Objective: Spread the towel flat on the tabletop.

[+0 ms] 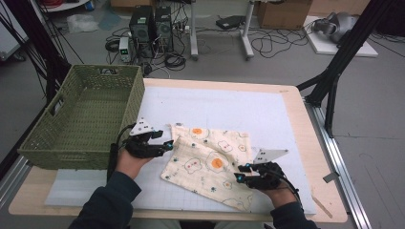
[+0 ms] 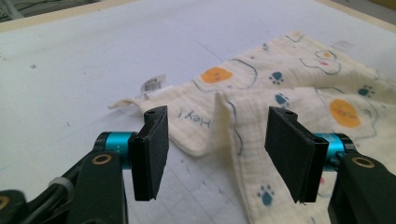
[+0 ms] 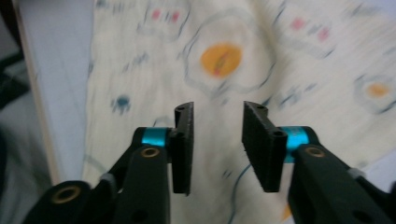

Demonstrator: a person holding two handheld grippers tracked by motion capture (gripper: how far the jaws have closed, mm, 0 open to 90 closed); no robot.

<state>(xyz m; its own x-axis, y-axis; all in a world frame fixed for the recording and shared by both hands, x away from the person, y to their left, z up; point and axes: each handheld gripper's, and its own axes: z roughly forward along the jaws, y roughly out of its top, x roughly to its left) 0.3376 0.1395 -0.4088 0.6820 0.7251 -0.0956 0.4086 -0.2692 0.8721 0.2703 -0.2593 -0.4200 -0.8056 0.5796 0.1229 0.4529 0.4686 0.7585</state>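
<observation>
A cream cloth [image 1: 210, 160] printed with fried eggs and paw marks lies rumpled on the white mat. Its left corner is folded over, with a small label [image 2: 154, 85] beside the fold. My left gripper [image 1: 168, 145] is at that left edge, open, and a raised ridge of the cloth [image 2: 299, 79] stands between its jaws without being pinched. At the cloth's lower right edge my right gripper [image 1: 241, 173] is open, hovering just over the cloth [image 3: 224, 56] with nothing between its fingers.
A green woven basket [image 1: 83, 117] stands at the table's left, close behind my left hand. The white mat [image 1: 248, 107] stretches bare behind the cloth. The wooden table edge [image 1: 329, 191] runs along the right. Cables and computer cases sit on the floor beyond.
</observation>
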